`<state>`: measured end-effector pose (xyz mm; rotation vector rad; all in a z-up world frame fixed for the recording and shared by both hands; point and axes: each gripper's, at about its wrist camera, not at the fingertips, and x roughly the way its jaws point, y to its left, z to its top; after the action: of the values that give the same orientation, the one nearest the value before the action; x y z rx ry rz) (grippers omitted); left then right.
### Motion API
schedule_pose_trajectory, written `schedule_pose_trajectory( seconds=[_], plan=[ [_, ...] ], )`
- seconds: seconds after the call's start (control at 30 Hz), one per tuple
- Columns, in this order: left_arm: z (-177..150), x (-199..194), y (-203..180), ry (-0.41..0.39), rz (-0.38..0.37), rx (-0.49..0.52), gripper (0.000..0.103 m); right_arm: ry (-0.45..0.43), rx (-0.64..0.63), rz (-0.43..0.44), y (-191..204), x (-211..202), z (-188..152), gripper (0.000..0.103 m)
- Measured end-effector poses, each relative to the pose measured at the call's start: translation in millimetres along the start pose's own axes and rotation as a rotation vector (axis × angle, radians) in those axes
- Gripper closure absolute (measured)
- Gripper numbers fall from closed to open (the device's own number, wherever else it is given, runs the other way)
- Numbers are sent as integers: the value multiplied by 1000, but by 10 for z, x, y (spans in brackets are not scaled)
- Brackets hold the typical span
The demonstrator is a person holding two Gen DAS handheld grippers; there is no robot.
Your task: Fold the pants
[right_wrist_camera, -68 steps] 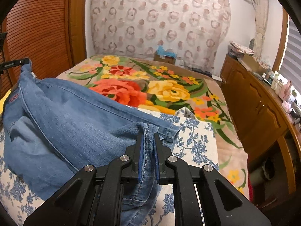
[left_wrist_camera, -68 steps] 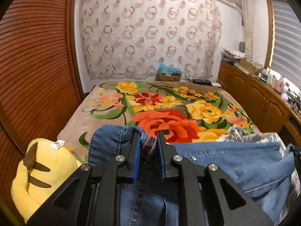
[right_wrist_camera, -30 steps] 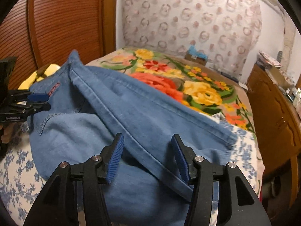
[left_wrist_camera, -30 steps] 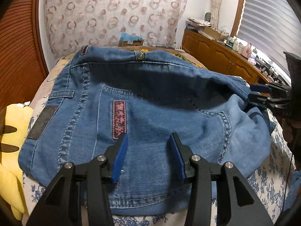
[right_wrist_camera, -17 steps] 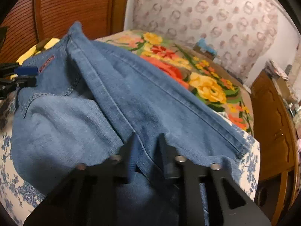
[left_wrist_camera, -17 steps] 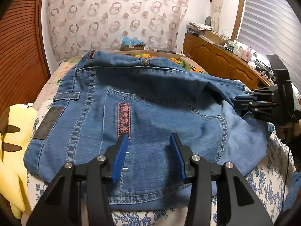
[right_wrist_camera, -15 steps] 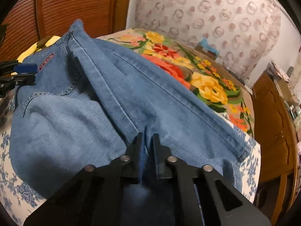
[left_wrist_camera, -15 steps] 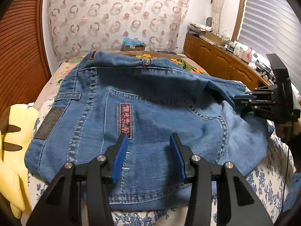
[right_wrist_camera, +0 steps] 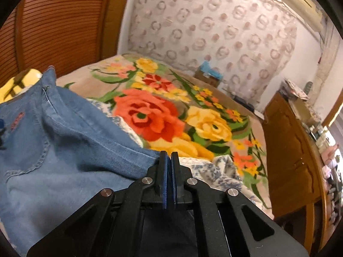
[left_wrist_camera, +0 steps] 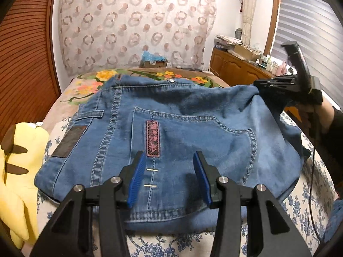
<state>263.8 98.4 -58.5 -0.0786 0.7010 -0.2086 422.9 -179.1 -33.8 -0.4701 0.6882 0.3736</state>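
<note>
Pants (left_wrist_camera: 175,132) | left gripper (left_wrist_camera: 169,180) fingers apart, empty | right gripper (right_wrist_camera: 169,171) fingers clamp fold, left-view only

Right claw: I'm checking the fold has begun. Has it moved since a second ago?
Yes. In the left wrist view the right claw has risen against the wooden cabinets, shut on the jeans.

Floral blanket (right_wrist_camera: 163,115) across bed, blue-and-white floral sheet (left_wrist_camera: 163,243) at near edge, yellow plush toy (left_wrist_camera: 17,162) at left, ring-patterned curtain (left_wrist_camera: 137,27) behind, wooden cabinet (right_wrist_camera: 293,156) at right, cardboard box (left_wrist_camera: 153,63) at far end.
</note>
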Motion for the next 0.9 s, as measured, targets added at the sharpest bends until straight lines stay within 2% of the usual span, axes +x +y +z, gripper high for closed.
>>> schedule_pose_trajectory(
  seconds=[0.07, 0.1, 0.17, 0.23, 0.37, 0.53, 0.73, 0.9],
  plan=[
    [-8, 5, 10, 0, 10, 3, 58, 15, 16, -48, -46, 43, -29, 102],
    [-15, 7, 15, 0, 14, 2, 58, 11, 36, -53, -87, 28, -58, 98],
    [-14, 16, 16, 3, 18, 3, 58, 9, 74, -57, -183, -27, -116, 71],
    [13, 21, 20, 5, 23, 4, 58, 2, 123, -38, -303, -150, -214, 61],
    [22, 29, 7, 5, 31, 5, 58, 3, 173, -23, -402, -457, -504, 55],
    [6, 55, -16, 12, 43, 15, 58, 56, 248, 10, -489, -740, -987, 49],
    [1, 70, -26, 16, 45, 18, 58, 133, 330, 48, -524, -733, -1399, 47],
    [-23, 81, -33, 21, 47, 18, 58, 151, 424, 135, -560, -694, -1503, 48]
  ],
)
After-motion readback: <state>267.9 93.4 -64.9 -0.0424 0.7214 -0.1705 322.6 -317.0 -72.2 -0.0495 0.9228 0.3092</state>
